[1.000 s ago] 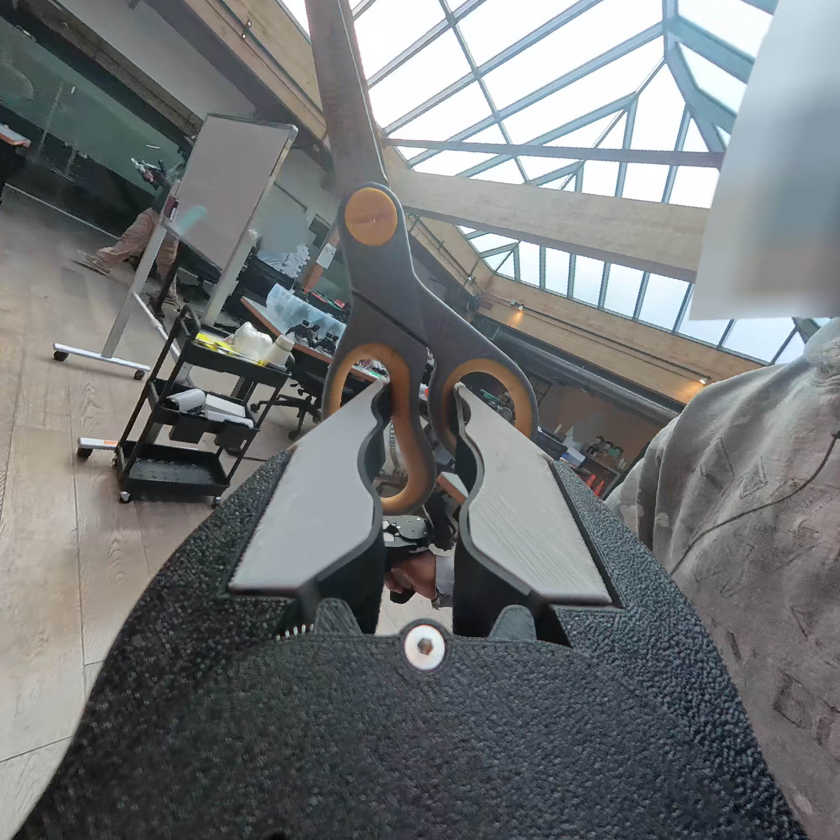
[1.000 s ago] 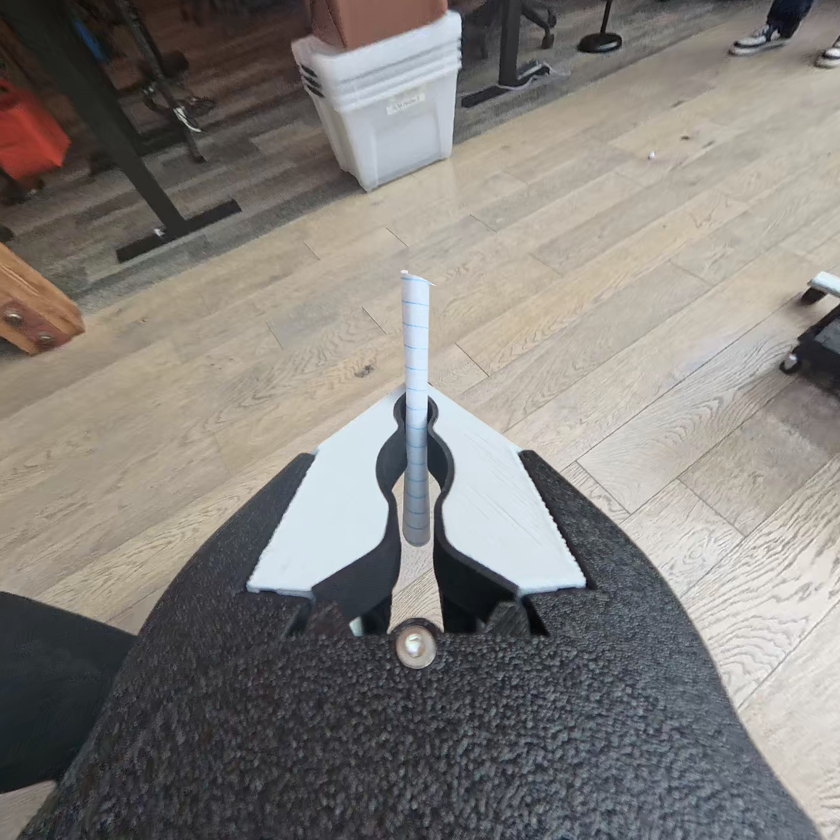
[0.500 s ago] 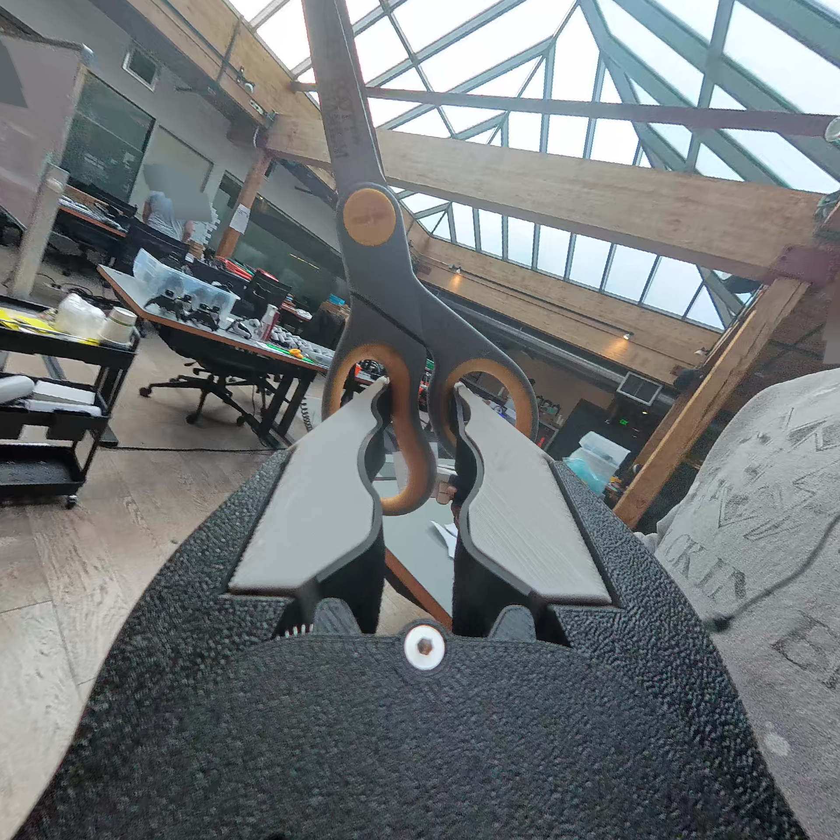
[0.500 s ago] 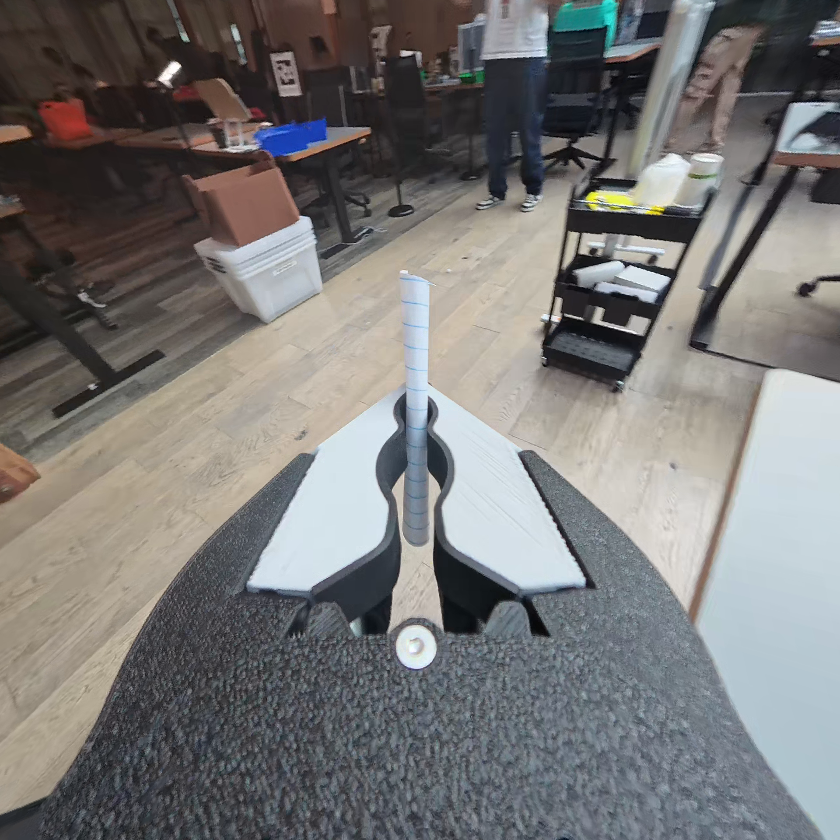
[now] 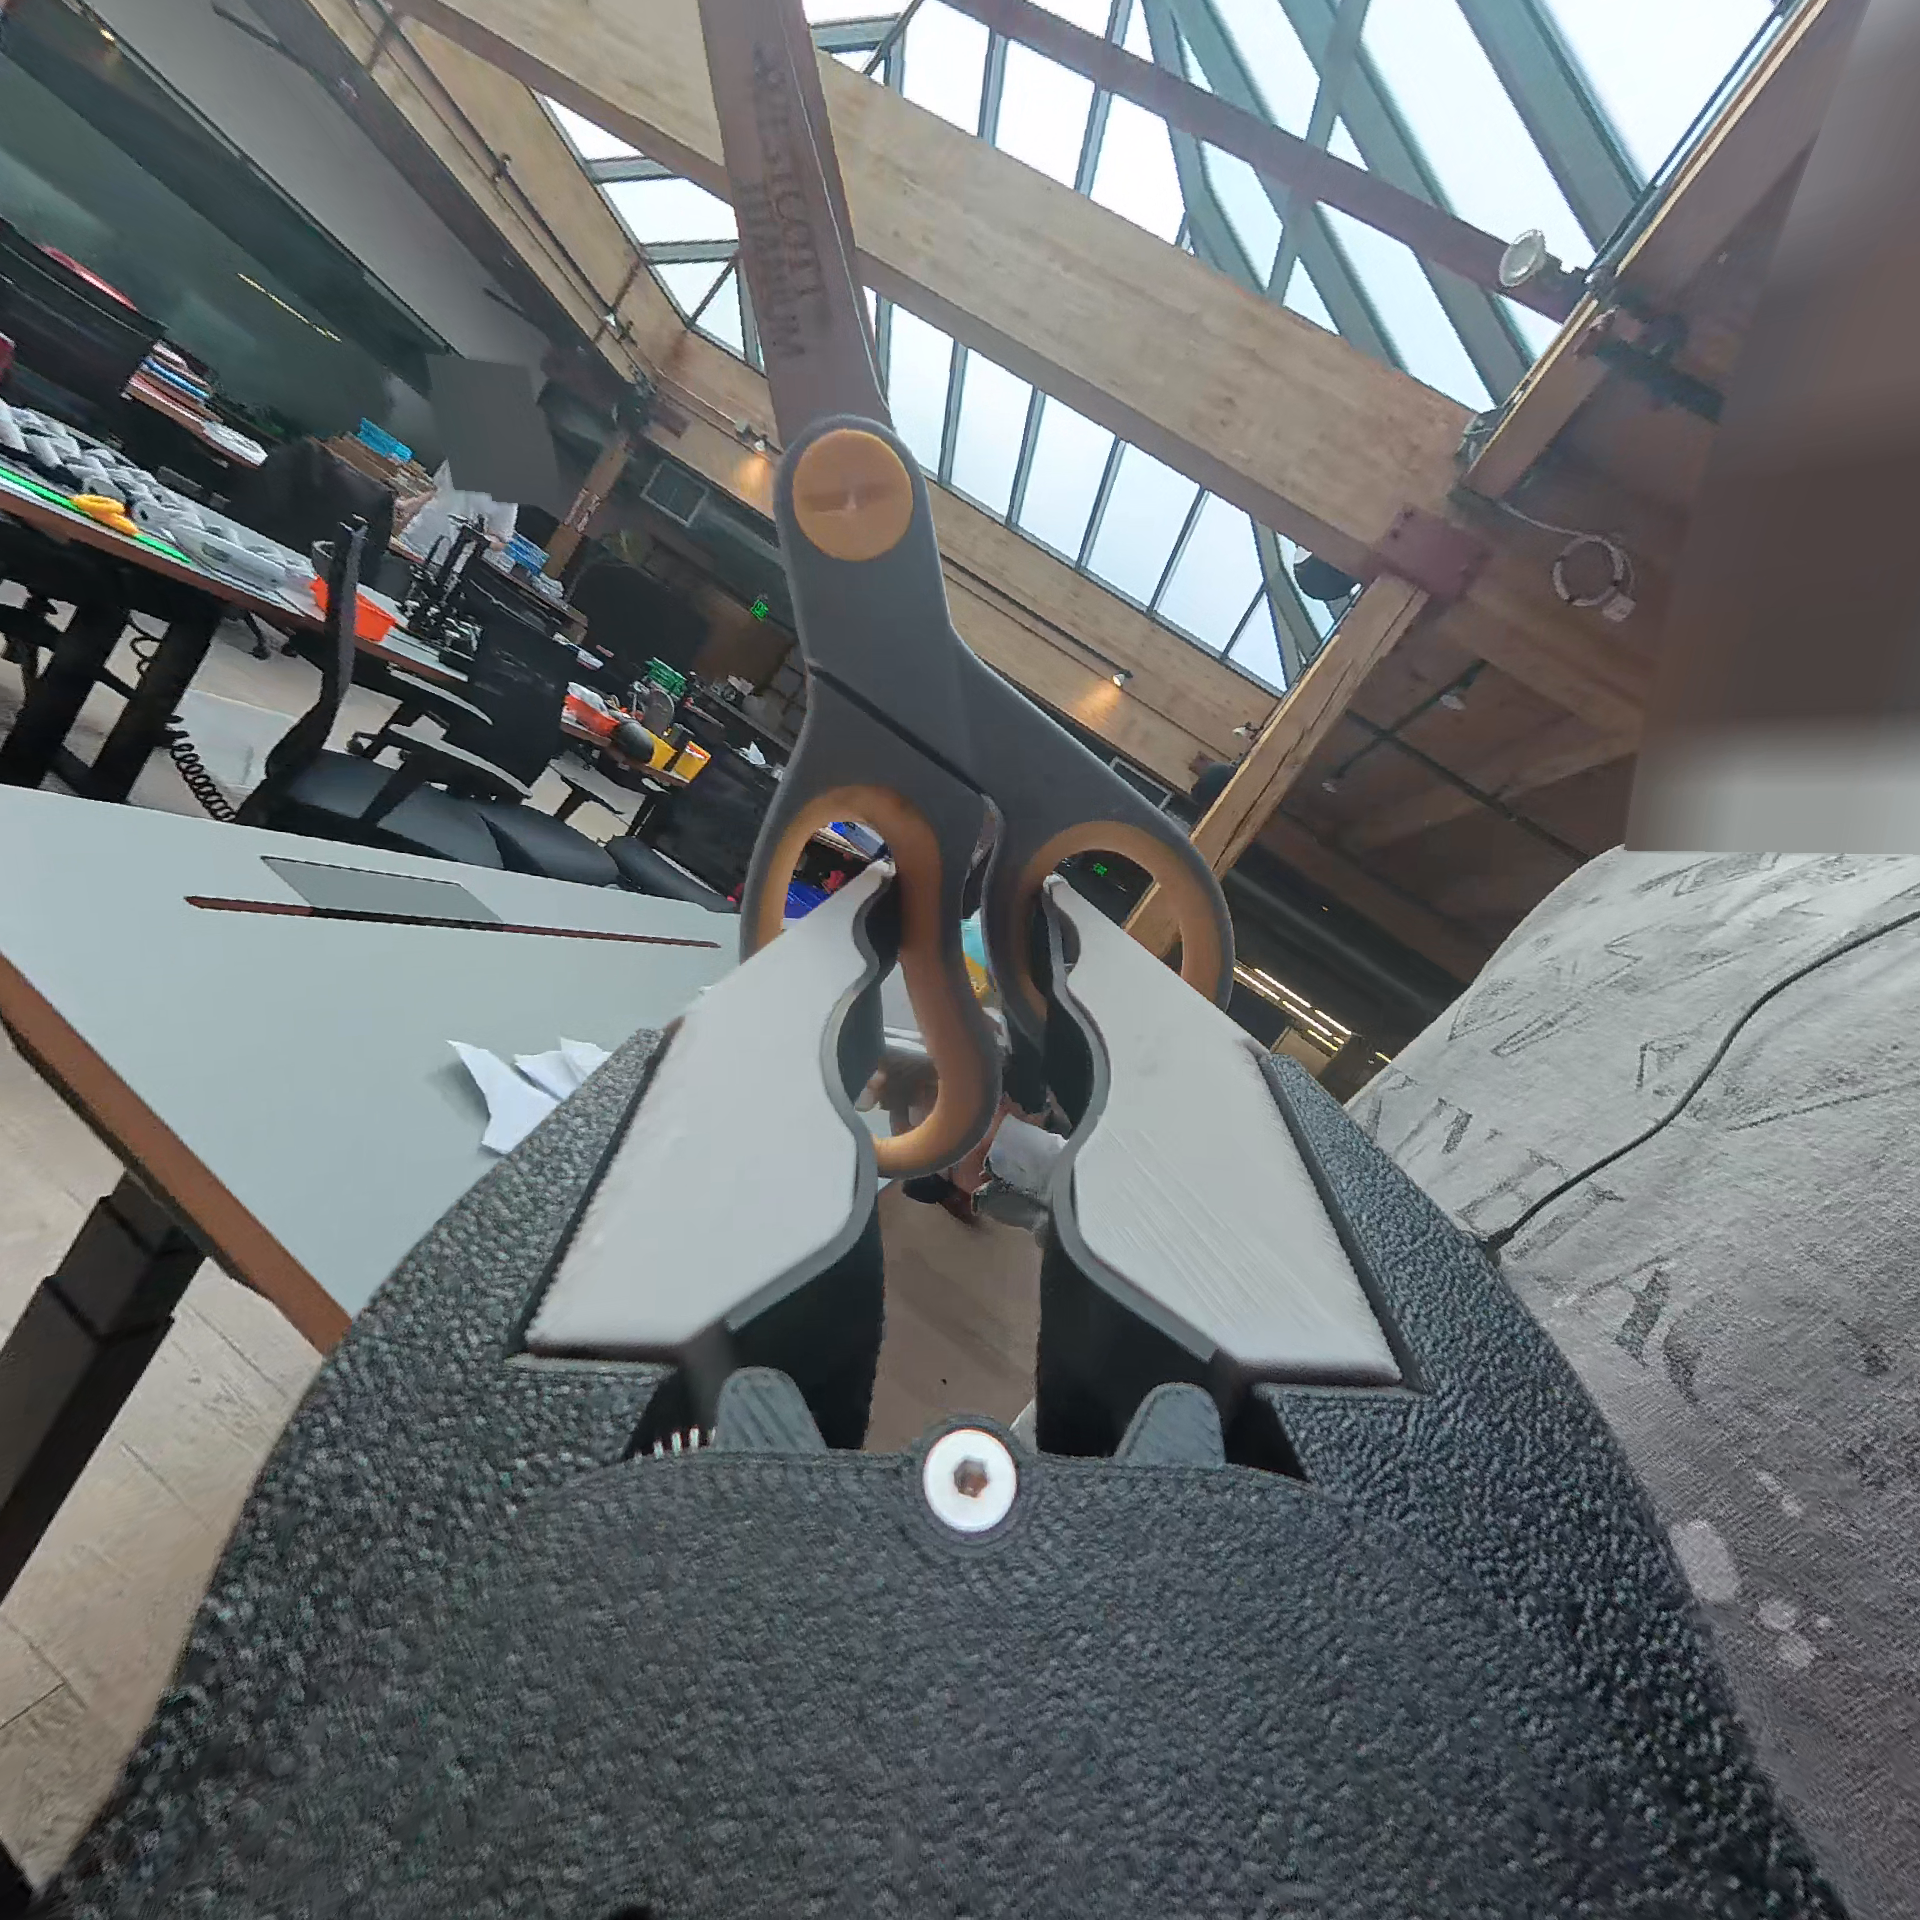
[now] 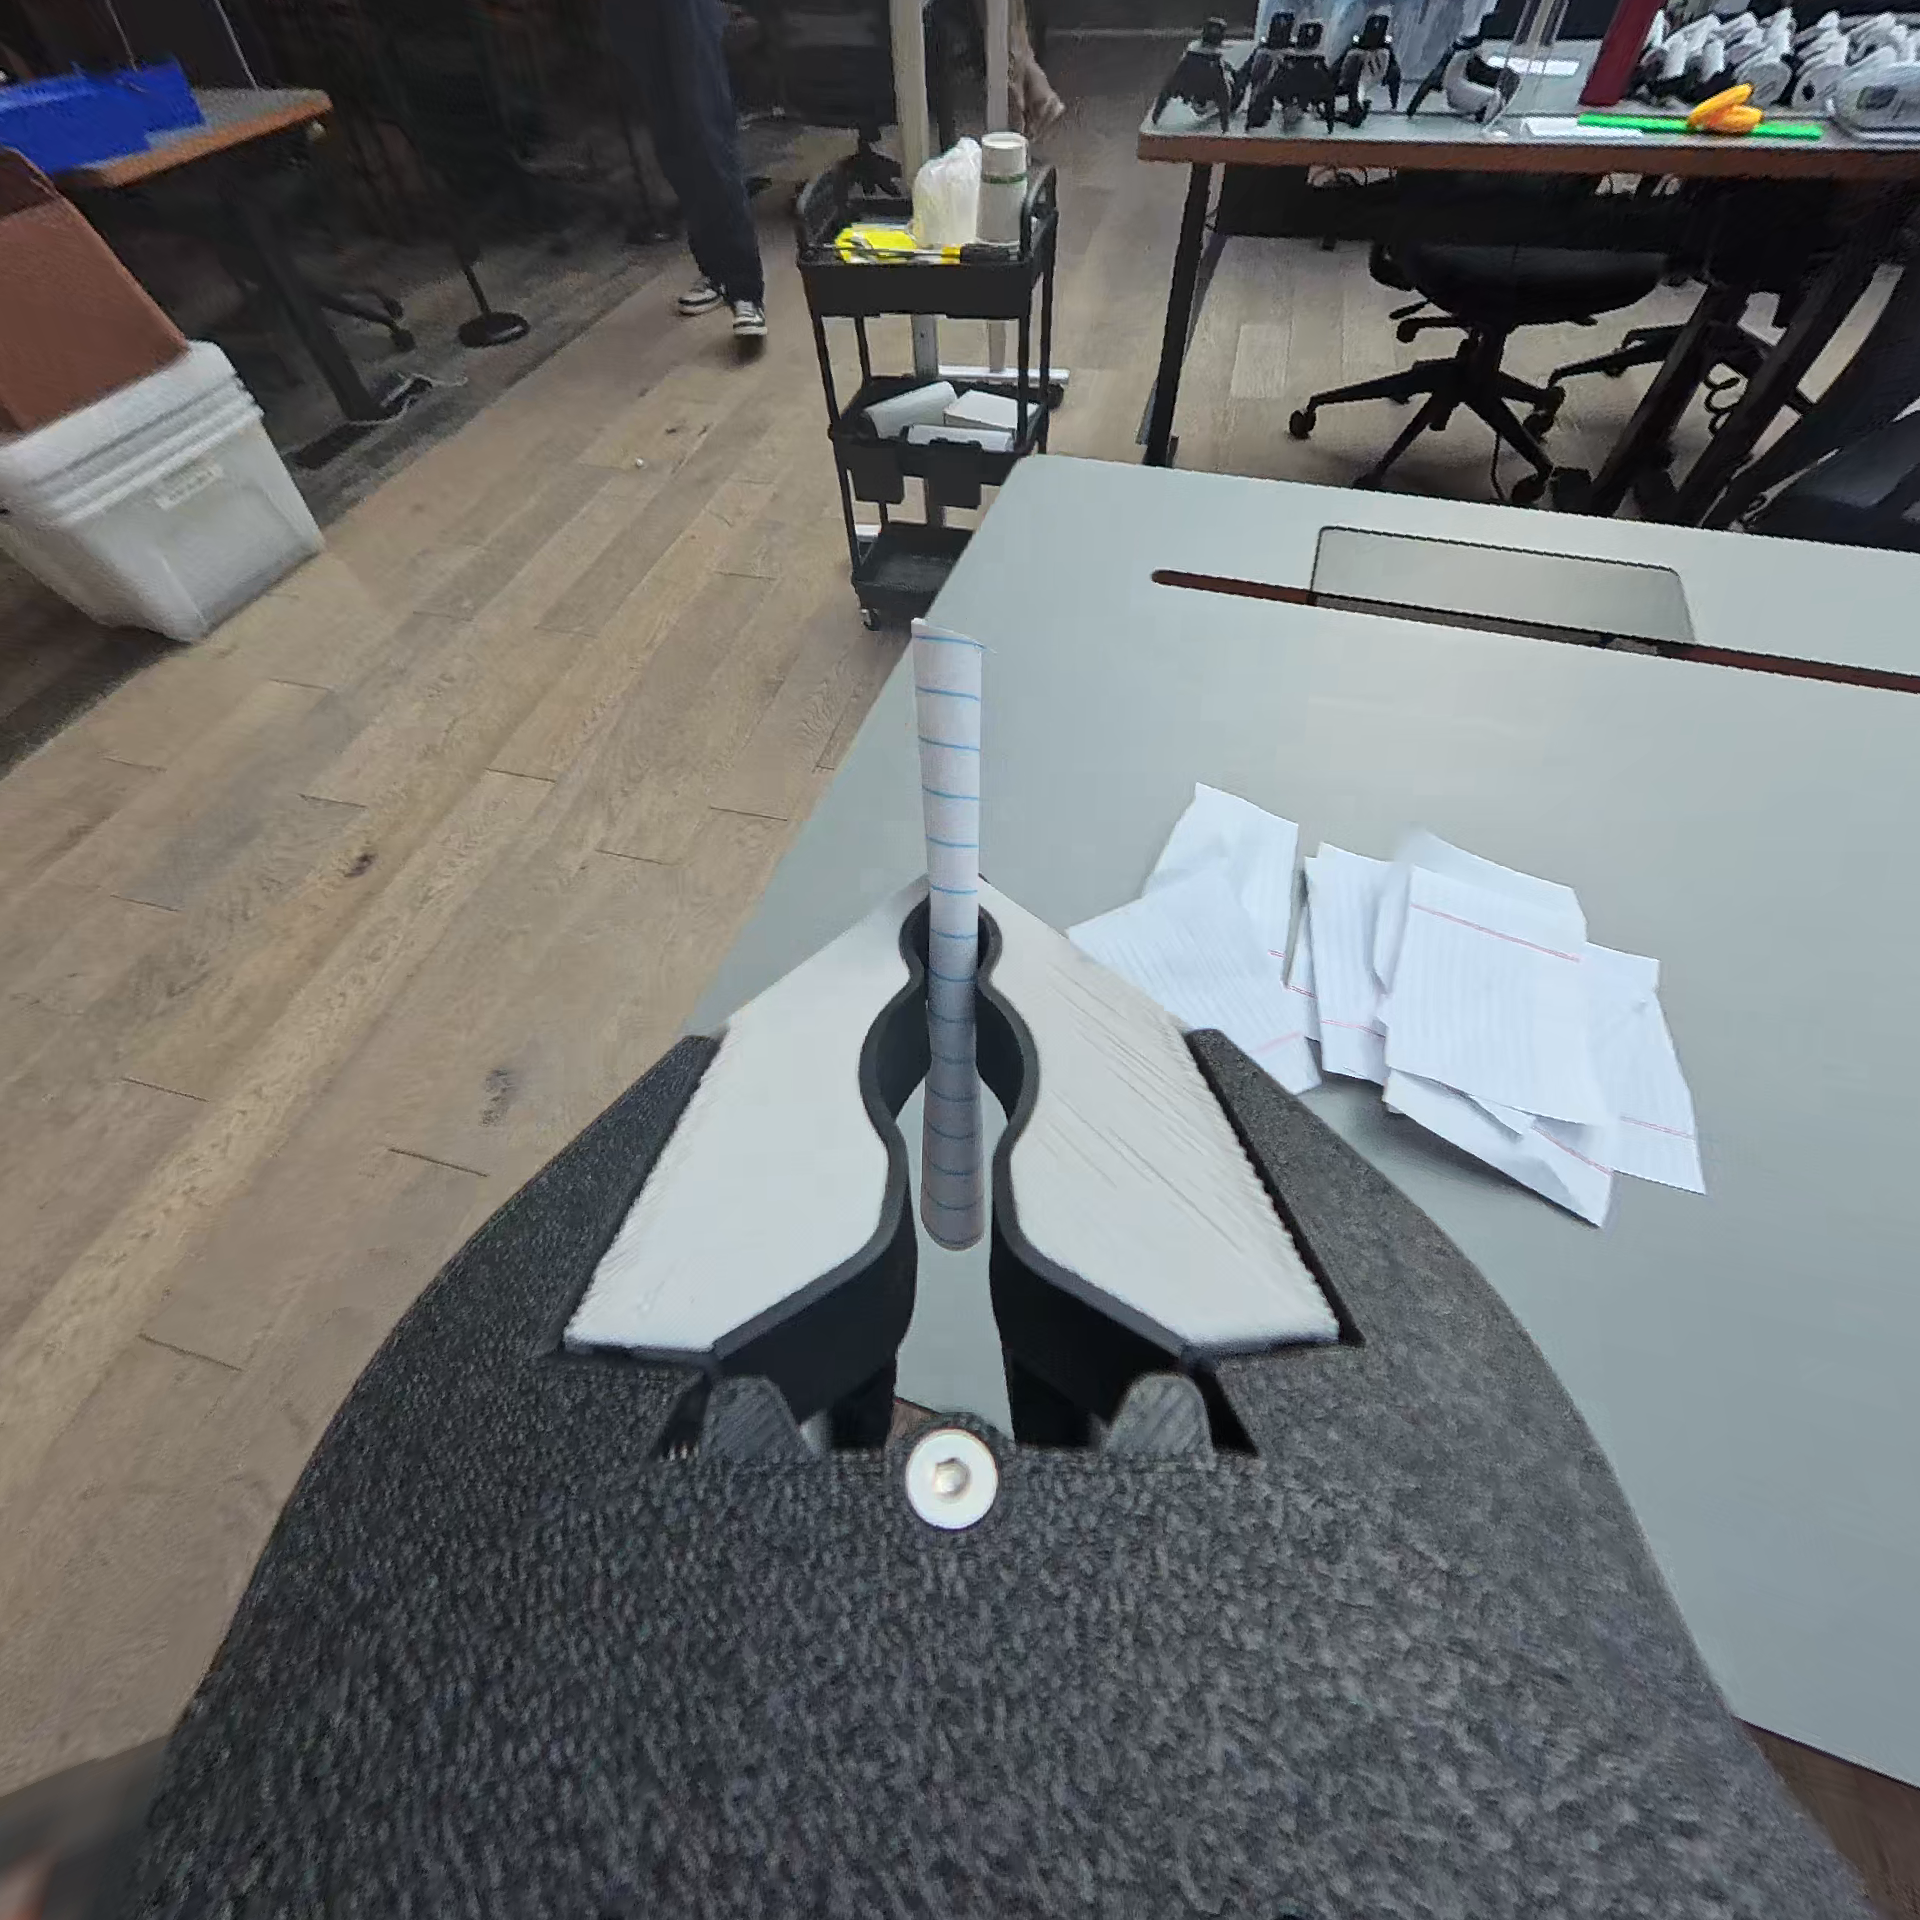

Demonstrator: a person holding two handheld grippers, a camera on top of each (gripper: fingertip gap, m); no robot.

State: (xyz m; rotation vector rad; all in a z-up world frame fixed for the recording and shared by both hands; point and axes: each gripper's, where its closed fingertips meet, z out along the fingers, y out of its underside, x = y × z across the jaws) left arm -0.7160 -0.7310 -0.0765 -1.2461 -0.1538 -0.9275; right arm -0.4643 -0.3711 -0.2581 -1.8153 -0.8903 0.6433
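My left gripper [image 5: 966, 894] is shut on a pair of grey scissors [image 5: 883, 665] with orange-lined handles. Its fingers sit in the handle loops and the closed blades point up toward the skylight. My right gripper [image 6: 951, 914] is shut on a strip of white lined paper [image 6: 948, 790], seen edge-on and standing upright between the fingers. It is held above the left edge of a grey table [image 6: 1455, 748]. A pile of cut lined paper pieces [image 6: 1455, 987] lies on the table to the right of the right gripper; the pile also shows in the left wrist view [image 5: 520, 1081].
A person's grey sleeve [image 5: 1662, 1195] fills the right of the left wrist view. A black rolling cart [image 6: 935, 343] stands beyond the table's far corner. White bins [image 6: 135, 488] sit on the wood floor at left. Desks and office chairs [image 6: 1486, 301] stand behind.
Both grippers have swung round so the grey table and the paper pile come into view. The scissors and the paper strip stay gripped the same way.
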